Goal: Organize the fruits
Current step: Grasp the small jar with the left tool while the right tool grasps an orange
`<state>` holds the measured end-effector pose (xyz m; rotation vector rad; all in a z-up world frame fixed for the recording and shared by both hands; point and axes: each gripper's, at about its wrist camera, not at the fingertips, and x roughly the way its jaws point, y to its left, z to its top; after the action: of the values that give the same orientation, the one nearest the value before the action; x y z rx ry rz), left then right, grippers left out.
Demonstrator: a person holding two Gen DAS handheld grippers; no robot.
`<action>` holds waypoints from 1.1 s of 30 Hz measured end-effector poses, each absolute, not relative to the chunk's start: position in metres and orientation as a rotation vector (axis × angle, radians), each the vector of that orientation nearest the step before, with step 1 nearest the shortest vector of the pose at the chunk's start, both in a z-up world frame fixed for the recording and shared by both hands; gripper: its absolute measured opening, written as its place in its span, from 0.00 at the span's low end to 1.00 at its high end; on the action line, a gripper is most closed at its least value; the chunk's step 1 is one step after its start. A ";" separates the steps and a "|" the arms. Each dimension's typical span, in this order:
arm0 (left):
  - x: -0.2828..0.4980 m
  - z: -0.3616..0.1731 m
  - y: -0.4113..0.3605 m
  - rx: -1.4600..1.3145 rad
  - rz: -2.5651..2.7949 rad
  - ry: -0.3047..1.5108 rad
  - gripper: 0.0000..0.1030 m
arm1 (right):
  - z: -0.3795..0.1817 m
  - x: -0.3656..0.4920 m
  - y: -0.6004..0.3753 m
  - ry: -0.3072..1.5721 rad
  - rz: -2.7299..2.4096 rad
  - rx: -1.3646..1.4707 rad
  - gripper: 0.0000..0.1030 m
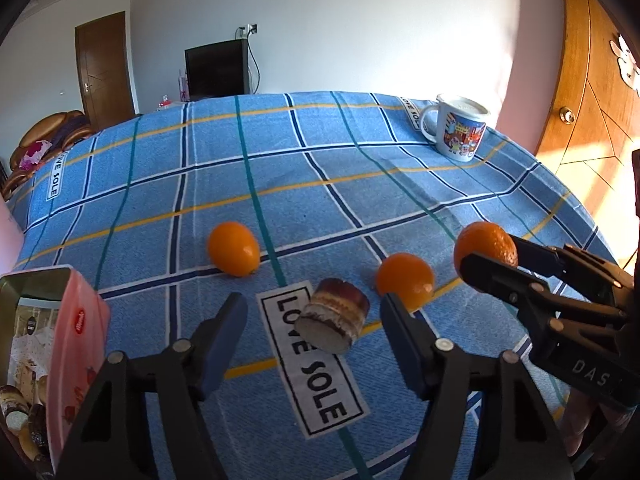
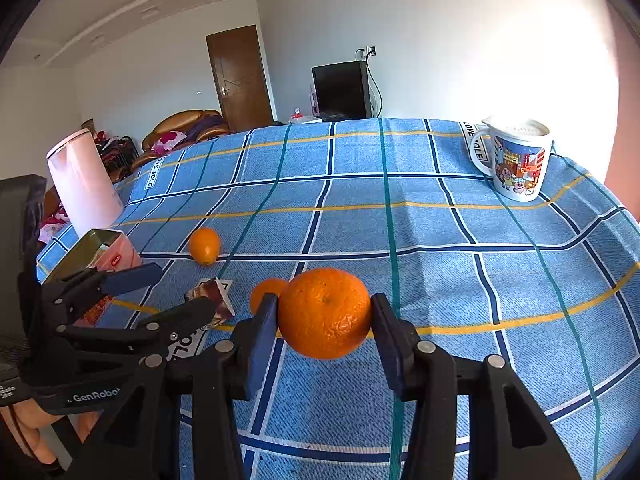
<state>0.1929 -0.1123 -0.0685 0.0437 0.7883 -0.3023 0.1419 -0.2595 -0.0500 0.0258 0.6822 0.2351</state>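
Two tools: right tool (image 2: 324, 316) clamps an orange (image 2: 325, 313); left tool (image 1: 312, 320) gapes; right view alone shows a white kettle (image 2: 82, 182).

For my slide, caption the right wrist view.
Right tongs clamp an orange above the checked tablecloth; left tongs straddle a small cake.

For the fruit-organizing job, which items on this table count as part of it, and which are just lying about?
Part of the job:
- round orange clamped in the right gripper
- round orange on the cloth
- oval orange farther left

Just lying about:
- small layered snack cake, between the open left gripper's fingers
- cartoon-printed white mug
- pink open tin box
- pink cylindrical kettle
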 end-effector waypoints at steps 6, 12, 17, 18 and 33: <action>0.202 -0.077 -0.119 0.030 -0.354 0.863 0.43 | -0.052 0.144 -0.259 0.694 0.254 0.034 0.47; 0.193 -0.068 -0.115 0.013 -0.363 0.802 0.43 | -0.051 0.142 -0.259 0.679 0.269 0.036 0.47; 0.185 -0.058 -0.110 0.007 -0.353 0.735 0.43 | -0.046 0.136 -0.260 0.637 0.289 0.037 0.47; 0.183 -0.057 -0.110 0.008 -0.345 0.723 0.43 | -0.045 0.134 -0.259 0.625 0.297 0.036 0.47; 0.162 -0.040 -0.107 0.034 -0.301 0.569 0.43 | -0.035 0.118 -0.259 0.522 0.315 0.024 0.47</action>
<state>0.1625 -0.1072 -0.0404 0.0339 0.5695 -0.3008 0.1179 -0.2592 -0.0354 0.0243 0.5222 0.3149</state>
